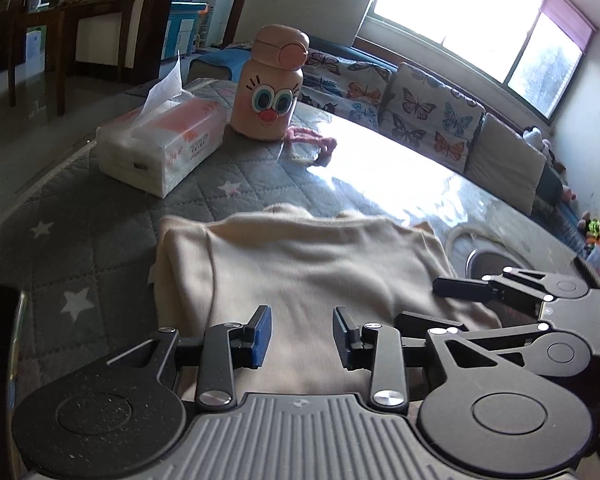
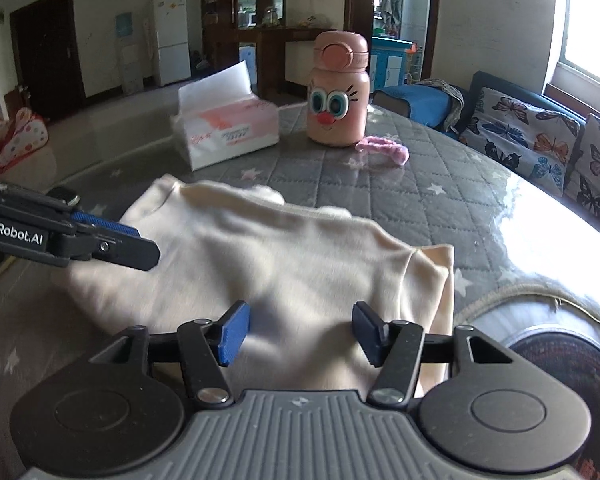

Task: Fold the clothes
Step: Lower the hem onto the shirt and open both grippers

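Lying folded on the gray star-quilted table (image 1: 100, 216), the cream shirt (image 1: 300, 264) fills the near middle. On the left, the left gripper (image 1: 302, 338) hangs over it, jaws wide and empty; the right gripper (image 2: 302, 332) beside it is likewise spread. Far back stand a tissue pack (image 2: 226, 128) and, right of it, a pink bottle (image 2: 338, 96).

Soft matt cream cloth garment (image 1: 300, 264); quilted grey tablecloth (image 2: 380, 192); glossy plastic bottle (image 2: 338, 92).
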Available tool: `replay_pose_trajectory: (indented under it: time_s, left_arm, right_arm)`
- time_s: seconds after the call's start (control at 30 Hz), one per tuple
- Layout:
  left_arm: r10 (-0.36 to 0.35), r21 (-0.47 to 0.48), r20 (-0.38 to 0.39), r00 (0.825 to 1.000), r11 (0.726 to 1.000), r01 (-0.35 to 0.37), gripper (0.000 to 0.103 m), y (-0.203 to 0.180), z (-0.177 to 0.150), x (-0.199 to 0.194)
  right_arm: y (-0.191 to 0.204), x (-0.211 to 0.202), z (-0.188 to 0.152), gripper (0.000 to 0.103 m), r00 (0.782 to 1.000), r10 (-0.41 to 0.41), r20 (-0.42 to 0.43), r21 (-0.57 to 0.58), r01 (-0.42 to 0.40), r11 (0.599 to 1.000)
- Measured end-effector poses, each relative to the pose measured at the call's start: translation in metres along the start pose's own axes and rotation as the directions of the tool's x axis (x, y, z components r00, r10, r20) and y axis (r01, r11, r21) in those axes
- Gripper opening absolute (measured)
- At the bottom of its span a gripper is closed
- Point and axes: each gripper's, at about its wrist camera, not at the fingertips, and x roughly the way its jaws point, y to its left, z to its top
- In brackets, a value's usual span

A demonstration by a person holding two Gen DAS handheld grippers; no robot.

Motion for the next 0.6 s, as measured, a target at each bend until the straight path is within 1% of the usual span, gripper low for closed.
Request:
replay_pose_trajectory:
  time_s: [0.1, 0.23, 0.37, 0.43, 0.5, 0.6]
  left_arm:
    - [0.01, 0.012, 0.003, 1.0, 1.0, -0.01, 0.037, 0.001, -0.008, -0.004]
    - [0.011, -0.007, 0.009, 1.0, 1.0, -0.011, 0.037, 0.004, -0.014, -0.008]
    - [0.01, -0.028, 0.014, 1.0, 1.0, -0.01, 0.037, 0.007, -0.019, -0.013]
    - [0.009, -0.031, 0.017, 1.0, 0.999, -0.009, 0.04, 0.007, -0.021, -0.017]
    - [0.012, -0.03, 0.02, 1.0, 1.0, -0.011, 0.041, 0.006, -0.024, -0.021]
    - [0.018, -0.016, 0.019, 1.0, 1.0, -0.018, 0.048, 0.002, -0.03, -0.027]
  right_arm:
    - [0.0, -0.008, -0.007, 0.059, 1.0, 0.005, 0.002, 0.014, -0.005, 1.0]
    - [-0.004, -0.022, -0.016, 0.059, 1.0, 0.016, 0.014, 0.047, -0.016, 0.999]
    - [-0.008, -0.028, -0.024, 0.059, 1.0, 0.015, 0.007, 0.062, -0.015, 0.998]
    - [-0.009, -0.036, -0.028, 0.06, 1.0, 0.022, 0.014, 0.079, -0.023, 0.997]
    - [-0.01, -0.039, -0.032, 0.062, 1.0, 0.026, 0.013, 0.088, -0.027, 0.996]
    - [-0.011, -0.041, -0.038, 0.062, 1.0, 0.025, 0.008, 0.102, -0.026, 0.994]
